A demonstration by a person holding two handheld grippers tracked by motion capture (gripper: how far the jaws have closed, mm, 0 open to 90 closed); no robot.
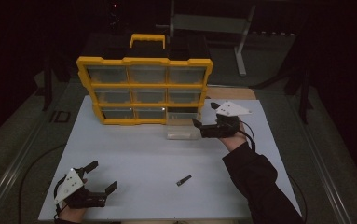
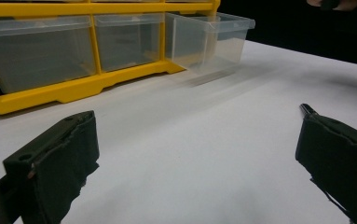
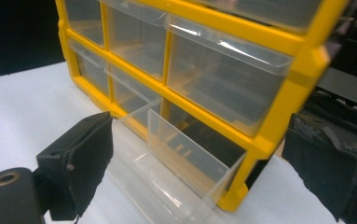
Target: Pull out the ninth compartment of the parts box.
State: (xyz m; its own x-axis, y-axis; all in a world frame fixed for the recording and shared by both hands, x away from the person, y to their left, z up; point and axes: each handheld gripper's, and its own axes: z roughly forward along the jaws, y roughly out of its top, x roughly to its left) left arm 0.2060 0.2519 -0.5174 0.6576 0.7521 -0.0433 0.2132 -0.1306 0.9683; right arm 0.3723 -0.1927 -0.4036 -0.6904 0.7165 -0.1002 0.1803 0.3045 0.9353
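Clear plastic drawer [image 1: 183, 125] pulled well out of the bottom right slot of the yellow nine-drawer organizer [image 1: 144, 86], resting on the white table [image 1: 134, 154]. Right gripper [image 1: 203, 122] just beside it, jaws wide, holding nothing. Left gripper [image 1: 102, 177] near the table's front edge, jaws wide and empty too. Small dark flat piece [image 1: 183, 180] lying between. Risks, by judgement: pulled further, tips out of its slot; knocked sideways, jams; dark piece missed at pickup.

Black padded tool [image 1: 203, 128], dark sleeve [image 1: 255, 179]
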